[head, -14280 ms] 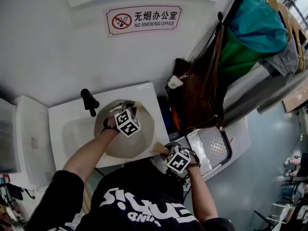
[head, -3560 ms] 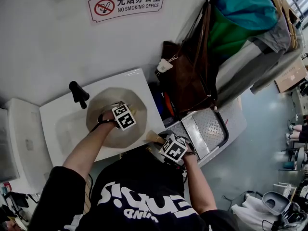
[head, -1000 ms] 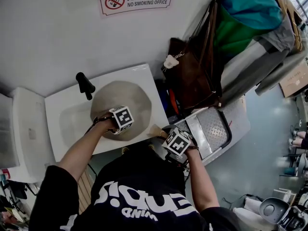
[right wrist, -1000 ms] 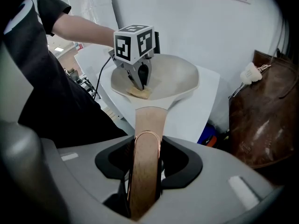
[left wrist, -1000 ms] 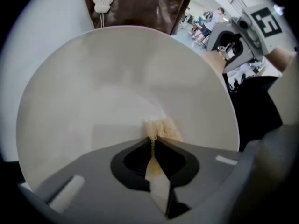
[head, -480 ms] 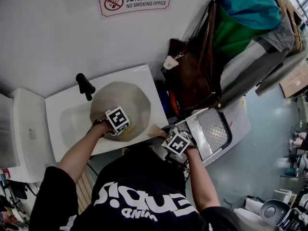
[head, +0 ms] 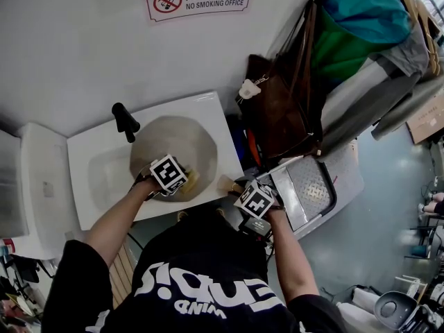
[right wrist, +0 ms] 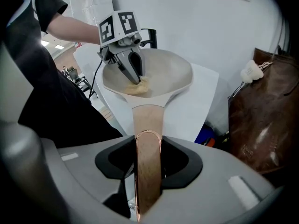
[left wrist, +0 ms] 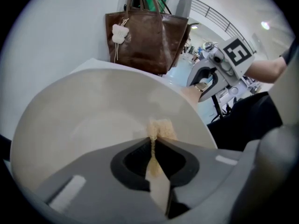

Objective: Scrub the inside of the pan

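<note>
A beige pan (head: 182, 144) lies in the white sink (head: 97, 175). My left gripper (head: 177, 179) is shut on a yellow sponge (head: 189, 180) and presses it against the pan's near inner wall. In the left gripper view the sponge (left wrist: 160, 129) sticks out between the closed jaws of that gripper (left wrist: 154, 141) onto the pan's pale inside (left wrist: 93, 115). My right gripper (head: 244, 194) is shut on the pan's wooden handle (right wrist: 148, 125), which runs between its jaws (right wrist: 148, 150). The right gripper view shows the left gripper (right wrist: 137, 80) pointing down into the pan (right wrist: 163, 69).
A black faucet (head: 125, 122) stands at the sink's back left. A brown bag (head: 277, 116) hangs just right of the sink, with clothes (head: 361, 40) above it. A metal step platform (head: 309, 189) sits on the floor at the right.
My left gripper has tilted and shifted slightly along the pan's near side with the sponge. The right gripper and the handle have stayed put.
</note>
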### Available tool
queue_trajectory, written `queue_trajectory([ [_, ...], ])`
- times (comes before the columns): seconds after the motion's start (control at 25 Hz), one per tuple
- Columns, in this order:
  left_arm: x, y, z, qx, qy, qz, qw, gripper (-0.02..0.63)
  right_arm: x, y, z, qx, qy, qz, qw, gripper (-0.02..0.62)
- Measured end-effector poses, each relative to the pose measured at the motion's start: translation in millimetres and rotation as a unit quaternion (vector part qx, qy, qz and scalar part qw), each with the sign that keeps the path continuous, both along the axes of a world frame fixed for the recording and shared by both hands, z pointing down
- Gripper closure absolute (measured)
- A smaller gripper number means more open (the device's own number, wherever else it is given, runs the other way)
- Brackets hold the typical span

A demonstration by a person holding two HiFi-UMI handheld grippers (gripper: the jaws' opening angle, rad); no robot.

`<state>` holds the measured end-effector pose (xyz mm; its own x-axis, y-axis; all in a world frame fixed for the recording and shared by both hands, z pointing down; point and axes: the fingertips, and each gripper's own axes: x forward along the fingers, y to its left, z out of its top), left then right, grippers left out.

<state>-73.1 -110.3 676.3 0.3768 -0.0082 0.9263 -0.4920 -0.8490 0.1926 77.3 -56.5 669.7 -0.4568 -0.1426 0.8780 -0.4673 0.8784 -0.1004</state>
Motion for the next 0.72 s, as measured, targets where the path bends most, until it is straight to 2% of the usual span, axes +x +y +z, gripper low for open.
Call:
queue_trajectory([
  [0.4,-3.0,-2.7,-3.4,0.003,0.007,-0.020,0.9998,0.583,-0.5,-1.1,8.9,0.007,-0.011,0.005,1.000,0.433],
  [0.72,-1.2,-3.4,-3.2,0.003,0.013,-0.020,0.9997,0.583,7.0,2.0,5.3,0.018,-0.015,0.019,1.000,0.433],
])
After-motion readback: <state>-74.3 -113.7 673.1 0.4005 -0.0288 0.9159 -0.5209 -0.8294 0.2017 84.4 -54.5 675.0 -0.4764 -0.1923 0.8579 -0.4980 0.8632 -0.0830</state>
